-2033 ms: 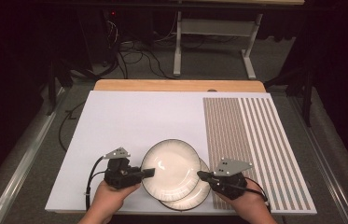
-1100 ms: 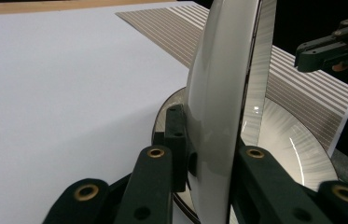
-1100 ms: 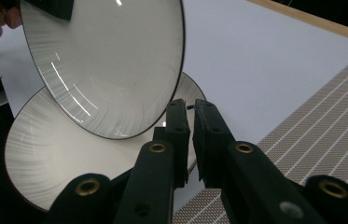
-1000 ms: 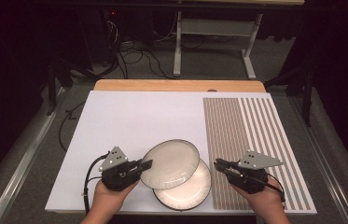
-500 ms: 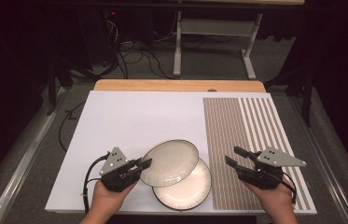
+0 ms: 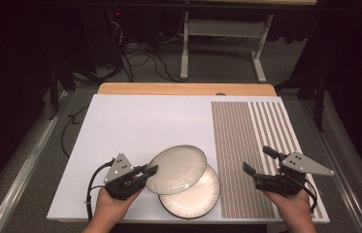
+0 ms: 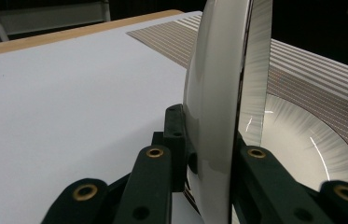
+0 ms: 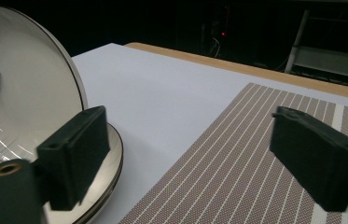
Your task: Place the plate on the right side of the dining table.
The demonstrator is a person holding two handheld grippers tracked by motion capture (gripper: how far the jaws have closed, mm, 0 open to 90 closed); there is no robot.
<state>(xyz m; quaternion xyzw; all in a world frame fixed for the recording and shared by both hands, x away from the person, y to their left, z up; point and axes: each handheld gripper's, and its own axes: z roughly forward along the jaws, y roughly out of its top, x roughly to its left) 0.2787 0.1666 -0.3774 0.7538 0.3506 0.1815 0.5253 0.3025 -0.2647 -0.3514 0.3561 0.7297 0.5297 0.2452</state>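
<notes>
Near the tabletop's front edge we see the left gripper (image 6: 150,171) clamped on the tilted upper plate's (image 6: 177,169) rim, over the lower plate (image 6: 195,196). The right gripper (image 6: 261,161), over the striped mat (image 6: 246,145), has just been opening: jaws wide, nothing between.

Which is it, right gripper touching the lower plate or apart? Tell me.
Apart. The high view shows the right gripper, jaws open and just widened, over the striped mat, with bare mat between it and the lower plate.

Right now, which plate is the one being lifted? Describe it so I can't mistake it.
On the white table, near its front edge, just left of the striped mat, two cream plates overlap. The lifted plate is the upper, tilted one, its left rim clamped in the left gripper; the lower plate lies flat, untouched.
</notes>
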